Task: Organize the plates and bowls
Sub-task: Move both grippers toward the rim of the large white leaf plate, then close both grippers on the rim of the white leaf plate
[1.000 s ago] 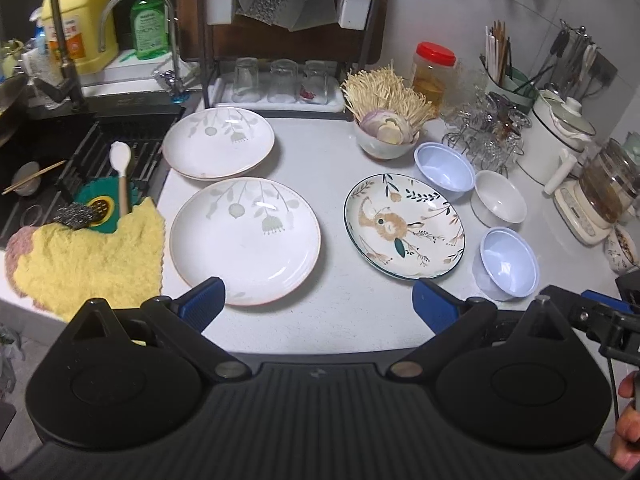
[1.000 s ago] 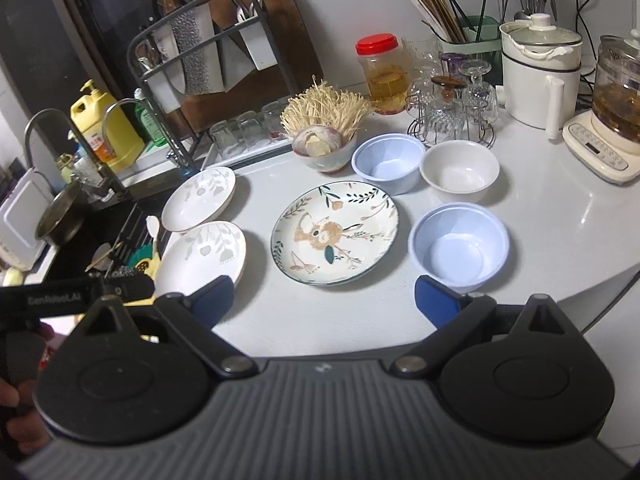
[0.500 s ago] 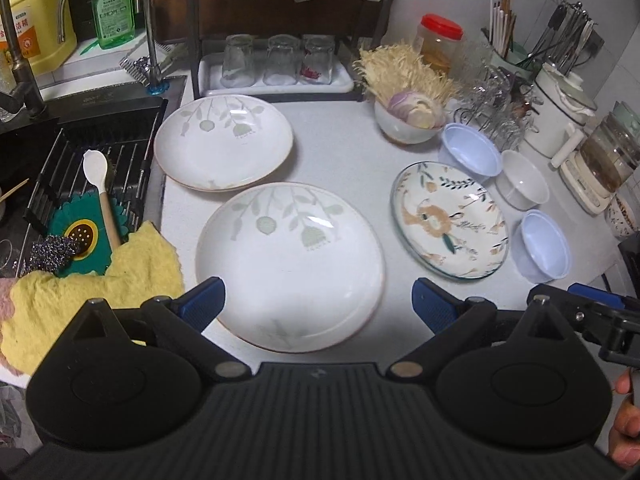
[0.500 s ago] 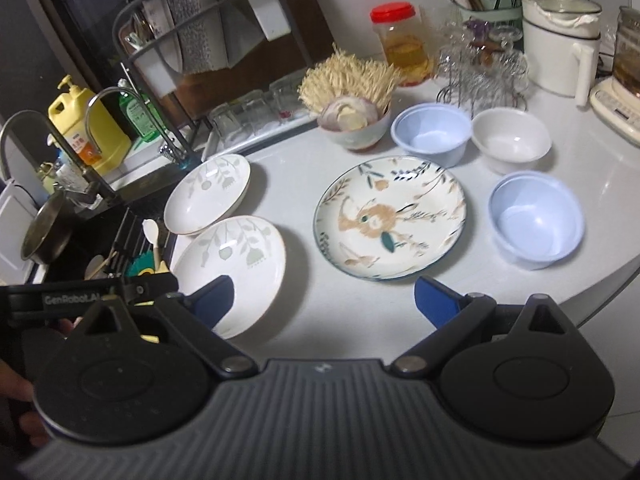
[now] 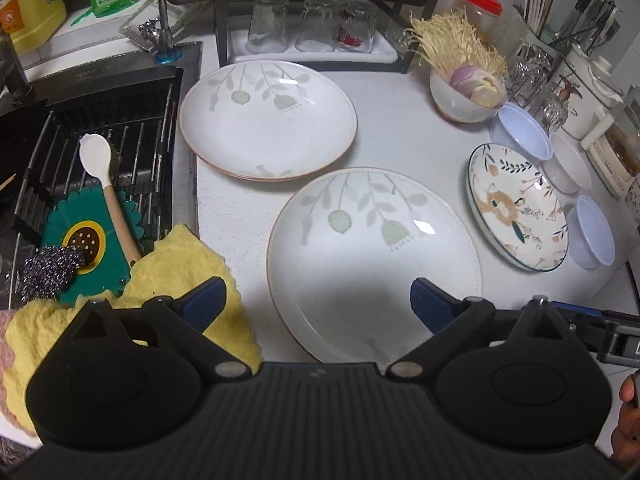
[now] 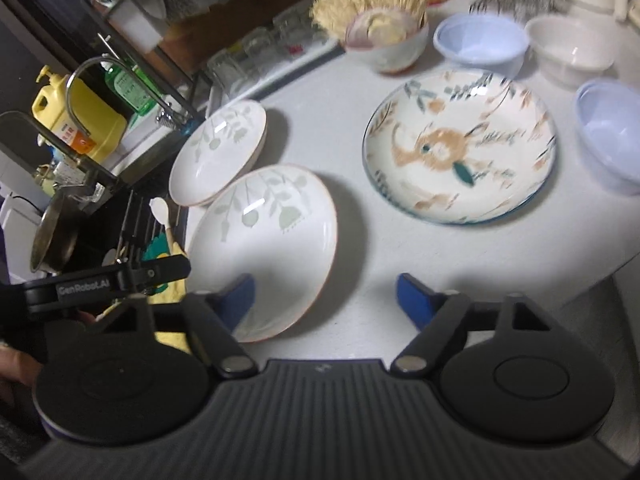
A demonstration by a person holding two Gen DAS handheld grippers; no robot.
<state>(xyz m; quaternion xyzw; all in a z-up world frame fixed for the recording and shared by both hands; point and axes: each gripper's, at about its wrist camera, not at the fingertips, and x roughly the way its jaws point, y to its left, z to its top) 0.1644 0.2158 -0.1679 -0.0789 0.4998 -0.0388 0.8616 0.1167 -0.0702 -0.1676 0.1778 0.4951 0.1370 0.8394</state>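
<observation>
Two white leaf-pattern plates lie on the counter, the near one point(image 5: 372, 248) point(image 6: 264, 240) in front of the far one point(image 5: 268, 120) point(image 6: 218, 152). To their right sit a floral plate point(image 5: 516, 208) point(image 6: 460, 148), two pale blue bowls point(image 6: 480, 44) point(image 6: 608, 132) and a white bowl point(image 6: 572, 52). My left gripper point(image 5: 316, 300) hovers over the near plate's left front rim, its jaws closing a little and touching nothing. My right gripper point(image 6: 328, 298) straddles that plate's right rim from above, jaws closing, with neither pad on the rim.
A sink with a black rack point(image 5: 100, 140) and a yellow cloth point(image 5: 180, 264) lie to the left. A bowl of mushrooms and onion point(image 5: 464, 96), upturned glasses point(image 5: 312, 28), a jar and a kettle crowd the back. The counter edge point(image 6: 580, 292) curves at front right.
Both grippers have come down and forward toward the near leaf plate, which now looms large. The right gripper's fingers have drawn closer together.
</observation>
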